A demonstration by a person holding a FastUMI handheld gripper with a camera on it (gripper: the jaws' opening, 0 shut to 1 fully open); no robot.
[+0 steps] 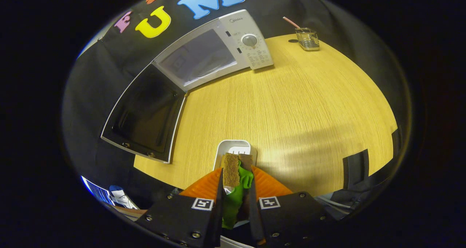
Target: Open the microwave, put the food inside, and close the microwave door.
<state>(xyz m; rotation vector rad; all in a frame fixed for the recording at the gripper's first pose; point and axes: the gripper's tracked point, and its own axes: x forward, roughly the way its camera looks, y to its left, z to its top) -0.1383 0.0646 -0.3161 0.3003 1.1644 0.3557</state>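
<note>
A toy sandwich [233, 173], brown bread with green lettuce, is pinched upright between my two fingers; the gripper [236, 180] is shut on it. Just beyond the fingertips lies a small white tray [233, 146] on the wooden table [291, 106]. Far ahead and to the left stands the white microwave [251, 40] with its dial panel on the right. Its dark door [145, 113] is swung wide open toward me, and the pale cavity [198, 58] shows behind it.
A wire holder [307, 38] with a striped straw stands at the table's far right corner. A dark chair back [355, 171] rises by the near right edge. Some papers [116, 197] lie low to the left of the fingers.
</note>
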